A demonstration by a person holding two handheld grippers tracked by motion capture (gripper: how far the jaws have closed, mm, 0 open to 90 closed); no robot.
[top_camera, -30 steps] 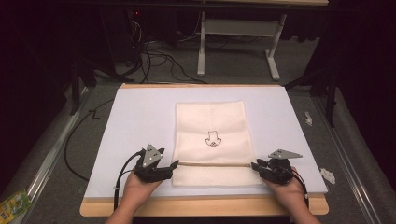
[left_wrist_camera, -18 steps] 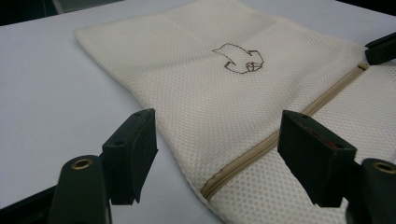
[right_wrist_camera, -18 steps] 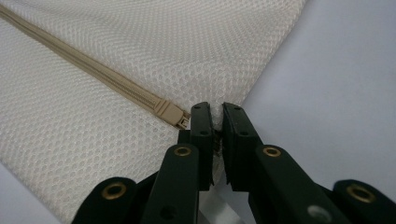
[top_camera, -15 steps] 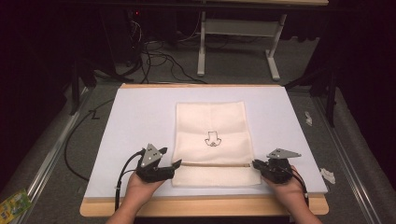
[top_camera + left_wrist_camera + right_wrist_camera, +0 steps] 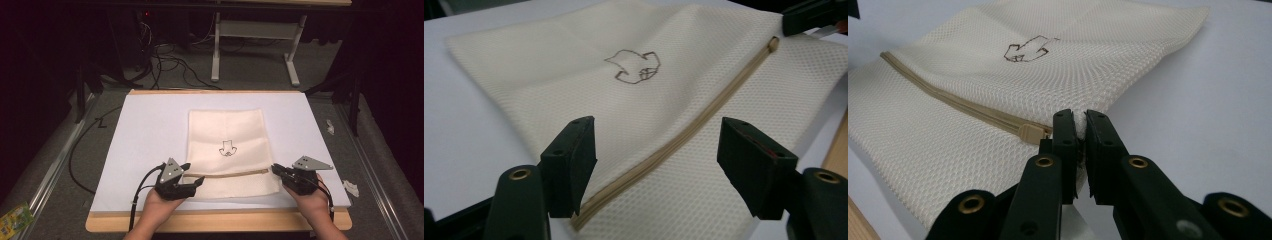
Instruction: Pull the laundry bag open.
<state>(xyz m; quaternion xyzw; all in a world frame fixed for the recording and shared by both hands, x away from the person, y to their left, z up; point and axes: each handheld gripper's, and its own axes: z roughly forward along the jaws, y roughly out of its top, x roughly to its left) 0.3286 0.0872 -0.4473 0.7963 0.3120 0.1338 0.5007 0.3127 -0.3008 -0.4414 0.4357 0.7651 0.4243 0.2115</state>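
A white mat [image 5: 150, 130] covers a wooden board [image 5: 215, 221] — beyond it, tangled black cables [image 5: 165, 60] and a white table frame [image 5: 255, 30]; a green packet [image 5: 14, 218] lies lower left

Bright table, dark surroundings, mild blur

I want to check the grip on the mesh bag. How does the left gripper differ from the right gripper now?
The left gripper stands open, its jaws on either side of the zipper without pressing; the right gripper is shut on the mesh bag edge. The left gripper is at the zipper's closed end, the right gripper beside the zipper pull. Both are black, hand-held, and at the bag's near part.
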